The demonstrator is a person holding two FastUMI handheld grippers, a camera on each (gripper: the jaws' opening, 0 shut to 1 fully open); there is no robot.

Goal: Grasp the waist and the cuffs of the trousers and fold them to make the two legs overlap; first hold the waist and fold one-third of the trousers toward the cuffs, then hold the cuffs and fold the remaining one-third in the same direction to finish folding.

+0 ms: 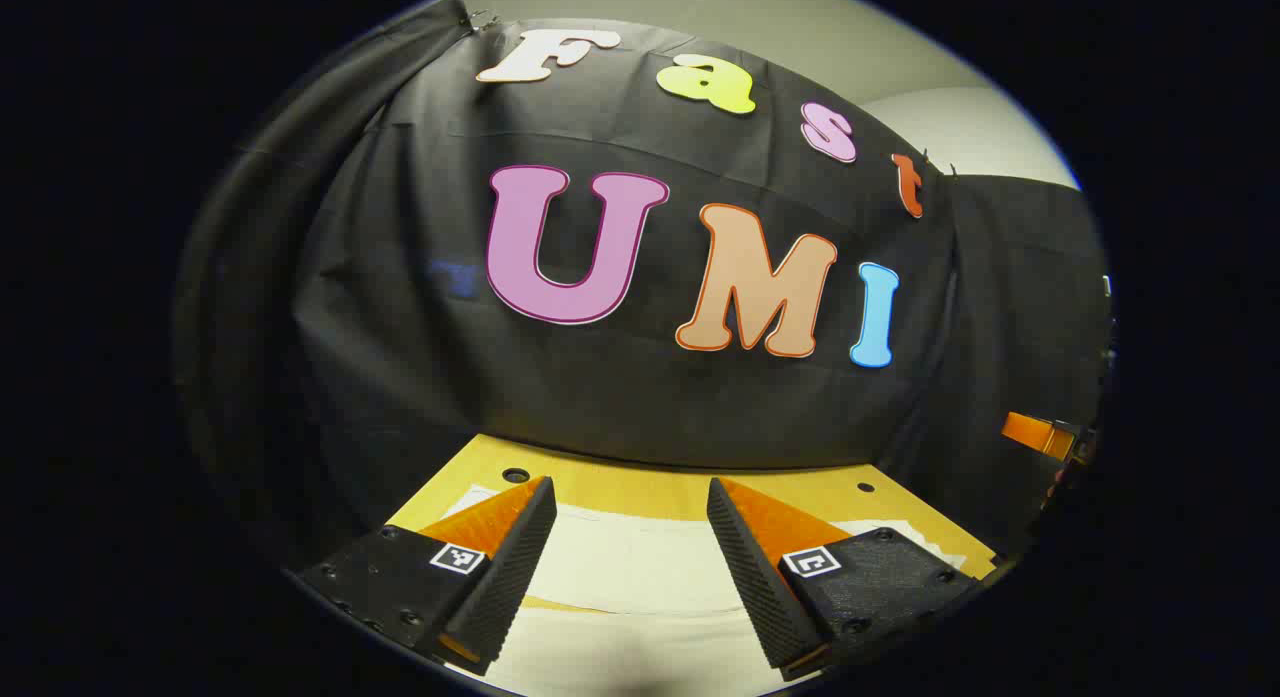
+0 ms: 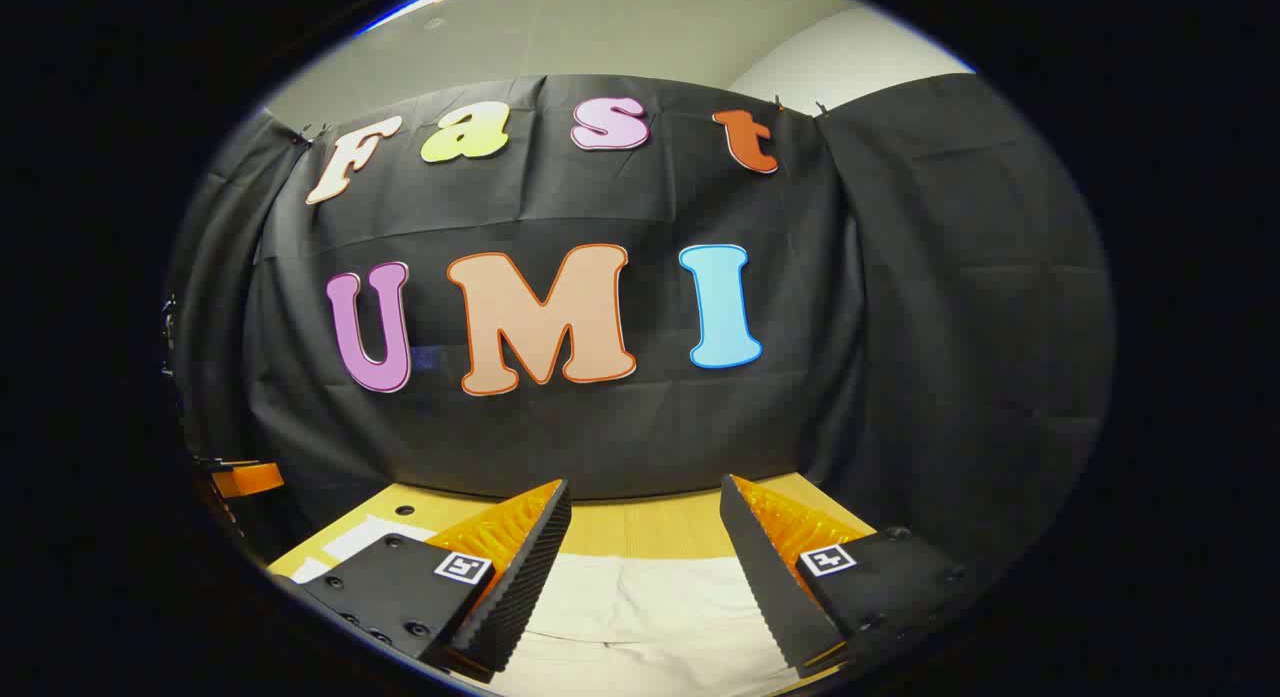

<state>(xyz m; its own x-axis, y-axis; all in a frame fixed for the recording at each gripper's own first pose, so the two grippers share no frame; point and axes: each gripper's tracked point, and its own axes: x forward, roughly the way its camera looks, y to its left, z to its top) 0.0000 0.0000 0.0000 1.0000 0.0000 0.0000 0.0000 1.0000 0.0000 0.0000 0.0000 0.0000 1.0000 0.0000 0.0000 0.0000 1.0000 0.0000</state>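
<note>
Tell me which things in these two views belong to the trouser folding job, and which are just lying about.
Belong to the job:
- trousers, pale cloth on the table
- left tool, open, above the trousers
- right tool, open, above the trousers

Just there:
- wooden table
- white sheet near the table's edge
- orange object at the booth's side, too small to identify

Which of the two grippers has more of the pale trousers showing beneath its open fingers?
The left gripper: pale trousers spread wider beneath it than under the right gripper.
</note>
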